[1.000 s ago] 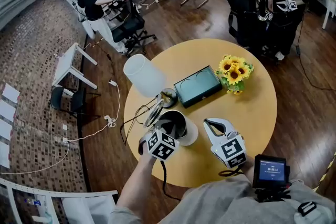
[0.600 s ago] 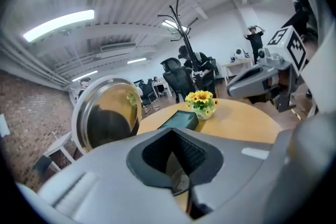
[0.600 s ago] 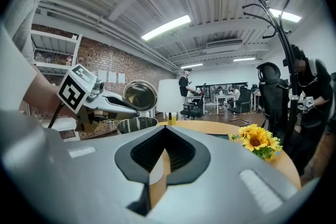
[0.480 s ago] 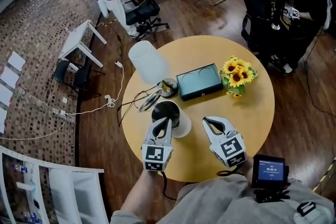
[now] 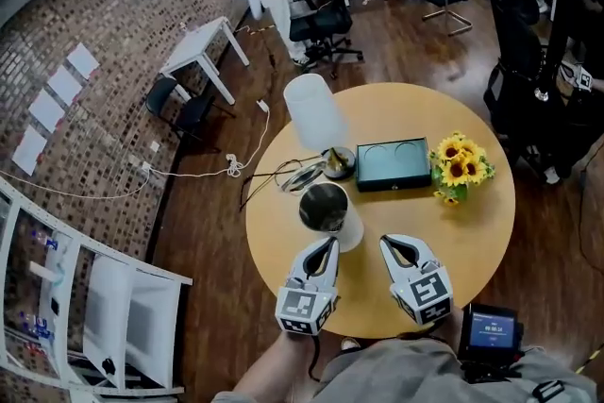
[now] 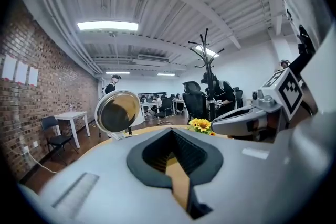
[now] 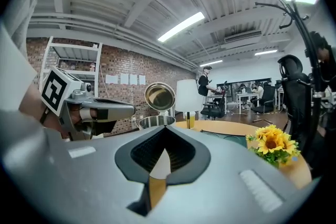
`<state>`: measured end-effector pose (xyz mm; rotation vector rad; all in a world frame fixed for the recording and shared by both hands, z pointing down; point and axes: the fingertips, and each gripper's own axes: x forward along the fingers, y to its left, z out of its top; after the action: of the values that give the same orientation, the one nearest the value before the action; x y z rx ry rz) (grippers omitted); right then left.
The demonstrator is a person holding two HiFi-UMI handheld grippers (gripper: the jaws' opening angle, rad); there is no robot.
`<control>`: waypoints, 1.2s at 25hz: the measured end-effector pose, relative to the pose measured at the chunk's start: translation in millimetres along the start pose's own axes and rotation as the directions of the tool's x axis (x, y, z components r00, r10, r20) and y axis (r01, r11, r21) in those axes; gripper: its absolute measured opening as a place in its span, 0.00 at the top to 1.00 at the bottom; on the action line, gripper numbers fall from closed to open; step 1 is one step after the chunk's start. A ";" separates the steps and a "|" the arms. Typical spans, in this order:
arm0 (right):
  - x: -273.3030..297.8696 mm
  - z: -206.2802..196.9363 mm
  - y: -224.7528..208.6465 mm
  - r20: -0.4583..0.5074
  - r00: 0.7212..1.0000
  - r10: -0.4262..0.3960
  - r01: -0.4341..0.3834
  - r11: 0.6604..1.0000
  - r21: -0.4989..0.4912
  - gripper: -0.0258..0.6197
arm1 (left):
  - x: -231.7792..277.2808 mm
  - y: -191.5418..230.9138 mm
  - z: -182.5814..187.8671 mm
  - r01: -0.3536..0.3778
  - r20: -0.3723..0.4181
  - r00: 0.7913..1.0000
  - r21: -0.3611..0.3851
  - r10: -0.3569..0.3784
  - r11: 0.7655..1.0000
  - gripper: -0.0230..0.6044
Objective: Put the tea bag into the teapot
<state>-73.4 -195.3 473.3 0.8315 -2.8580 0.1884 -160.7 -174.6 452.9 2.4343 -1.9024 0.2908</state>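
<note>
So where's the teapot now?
Head view: the teapot stands left of centre on the table, just ahead of the left gripper, with the lamp behind it and the tray to its right.

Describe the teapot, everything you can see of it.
The teapot is a round pot with a shiny, metal-looking rim and a pale lower body, upright on the round yellow table. Its mirror-like lid stands swung open at the far left. The inside looks dark; contents cannot be made out. It stands close ahead of the left gripper.

Bright, even light from ceiling strip lights point(image 6: 107, 25) — sharp centres, fisheye-bent edges, dark vignetted corners in both gripper views.
</note>
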 end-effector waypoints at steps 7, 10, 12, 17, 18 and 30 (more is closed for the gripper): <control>-16.5 7.4 26.1 0.013 1.000 -0.024 0.024 0.999 -0.032 0.95 | -31.1 -15.9 7.5 0.046 0.055 0.998 -0.042 -0.044 0.998 0.96; -30.8 7.1 43.8 0.007 0.999 -0.049 0.049 0.998 -0.039 0.95 | -51.3 -28.1 6.0 0.080 0.067 0.995 -0.054 -0.077 0.995 0.96; -41.4 6.6 59.4 0.004 0.998 -0.068 0.068 0.997 -0.042 0.95 | -69.2 -35.2 4.1 0.100 0.073 0.993 -0.070 -0.095 0.993 0.96; -72.4 -1.3 102.4 -0.017 0.994 -0.112 0.111 0.993 -0.040 0.95 | -117.5 -54.0 -3.0 0.150 0.088 0.986 -0.117 -0.140 0.982 0.96; -80.4 -4.4 109.6 -0.022 0.992 -0.125 0.124 0.991 -0.041 0.95 | -125.7 -59.6 -4.8 0.166 0.091 0.984 -0.121 -0.156 0.979 0.96; -151.9 -36.6 172.2 -0.061 0.973 -0.221 0.219 0.975 -0.035 0.95 | -197.4 -109.8 -23.9 0.271 0.122 0.960 -0.172 -0.253 0.947 0.96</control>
<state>-35.7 34.1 467.6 1.1061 -2.6766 0.1437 -103.3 45.1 452.0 2.5721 -1.5286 -0.0193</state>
